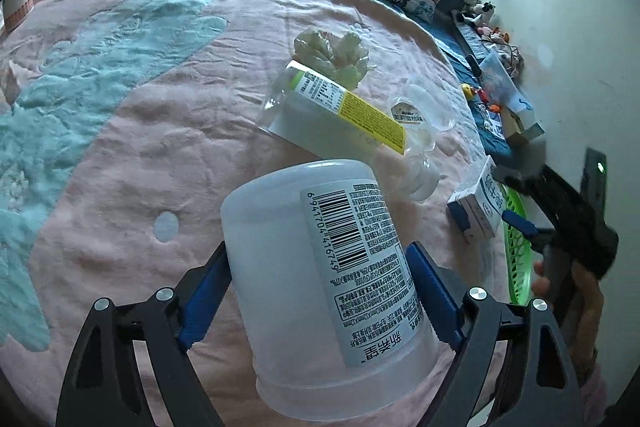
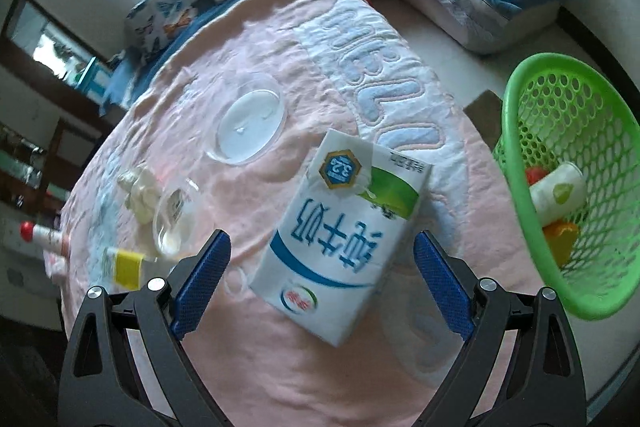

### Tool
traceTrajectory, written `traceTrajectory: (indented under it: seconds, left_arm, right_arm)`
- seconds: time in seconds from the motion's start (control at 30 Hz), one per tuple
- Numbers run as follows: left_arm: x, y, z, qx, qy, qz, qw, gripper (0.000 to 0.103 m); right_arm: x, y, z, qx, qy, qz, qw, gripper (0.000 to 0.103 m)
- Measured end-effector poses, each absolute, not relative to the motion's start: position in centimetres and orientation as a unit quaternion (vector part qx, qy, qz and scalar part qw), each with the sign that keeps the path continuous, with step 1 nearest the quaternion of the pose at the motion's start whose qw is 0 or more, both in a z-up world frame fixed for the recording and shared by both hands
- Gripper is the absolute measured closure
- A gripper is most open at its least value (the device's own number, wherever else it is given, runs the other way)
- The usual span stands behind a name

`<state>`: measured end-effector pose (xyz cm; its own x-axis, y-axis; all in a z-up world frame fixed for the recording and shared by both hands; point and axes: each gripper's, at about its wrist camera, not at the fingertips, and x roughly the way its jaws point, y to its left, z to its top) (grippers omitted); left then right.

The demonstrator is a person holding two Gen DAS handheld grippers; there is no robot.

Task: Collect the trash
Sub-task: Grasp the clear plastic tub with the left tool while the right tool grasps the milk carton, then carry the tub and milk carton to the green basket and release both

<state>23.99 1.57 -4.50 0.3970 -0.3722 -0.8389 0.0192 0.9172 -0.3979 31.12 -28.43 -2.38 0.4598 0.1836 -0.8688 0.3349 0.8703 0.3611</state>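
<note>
My left gripper [image 1: 318, 247] is shut on a white plastic jar [image 1: 320, 287] with a barcode label, both blue pads against its sides, above the pink blanket [image 1: 160, 147]. My right gripper [image 2: 322, 235] is open and points down at a white, blue and green milk carton [image 2: 344, 227] that lies flat on the blanket between its fingers, with gaps on both sides. The same carton [image 1: 480, 203] shows at the right in the left wrist view. A green mesh basket [image 2: 520, 107] stands beside the bed at the right, holding a white cup and orange pieces.
On the blanket lie a clear bottle with a yellow label [image 1: 340, 111], a crumpled tissue [image 1: 332, 51], a clear plastic cup [image 1: 420, 107] and a clear round lid [image 2: 250, 125]. A red-capped bottle [image 2: 44, 235] lies at the left edge. Pillows line the far side.
</note>
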Motion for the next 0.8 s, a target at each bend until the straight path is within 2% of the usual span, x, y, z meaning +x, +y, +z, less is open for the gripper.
traceTrajectory:
  seconds: [0.23, 0.33, 0.8]
  left_arm:
    - [23.6, 2.4, -4.6, -0.164, 0.534, -0.131, 0.819, 0.02]
    - [23.5, 2.8, -4.6, -0.163, 0.533, -0.134, 0.819, 0.02]
    - [23.4, 1.2, -3.7, -0.156, 0.526, -0.156, 0.821, 0.02]
  right_arm:
    - [32.8, -27.0, -3.9, 0.214, 0.545, -0.108, 0.803, 0.015]
    - [33.0, -27.1, -4.9, 0.202, 0.558, -0.125, 0.795, 0.022]
    - [29.6, -27.3, -3.2, 0.178, 0.531, -0.045, 0.827, 0.028]
